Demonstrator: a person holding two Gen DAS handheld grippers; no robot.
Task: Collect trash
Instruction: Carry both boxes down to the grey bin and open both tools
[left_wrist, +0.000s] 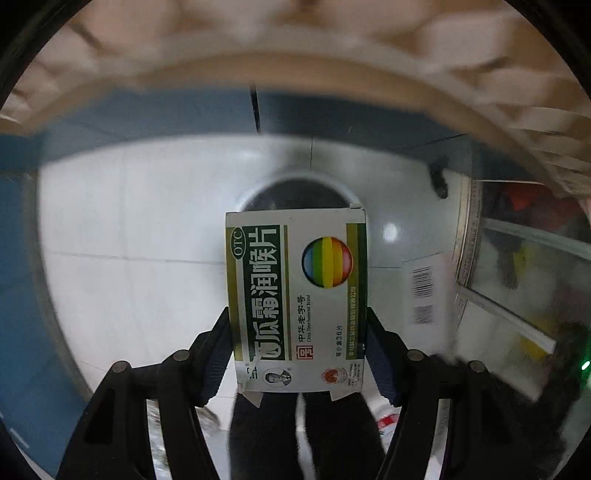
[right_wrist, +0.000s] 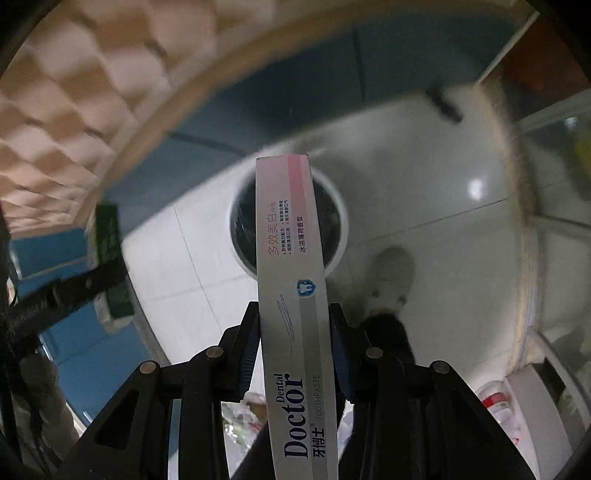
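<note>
My left gripper (left_wrist: 297, 325) is shut on a green and white lozenge box (left_wrist: 295, 295) with a rainbow ball on it, held above the floor. A round white-rimmed trash bin (left_wrist: 295, 192) with a dark inside stands on the floor right behind the box. My right gripper (right_wrist: 293, 321) is shut on a long white and pink toothpaste box (right_wrist: 291, 280), which points over the same bin (right_wrist: 336, 229). The left gripper with its green box (right_wrist: 110, 251) shows at the left edge of the right wrist view.
White tiled floor (left_wrist: 129, 240) lies around the bin, with a blue wall base behind. A padded beige headboard (right_wrist: 66, 92) is at upper left. A white shoe (right_wrist: 393, 277) stands right of the bin. Glass shelving (left_wrist: 524, 258) is at right. Crumpled wrappers (right_wrist: 243, 417) lie below.
</note>
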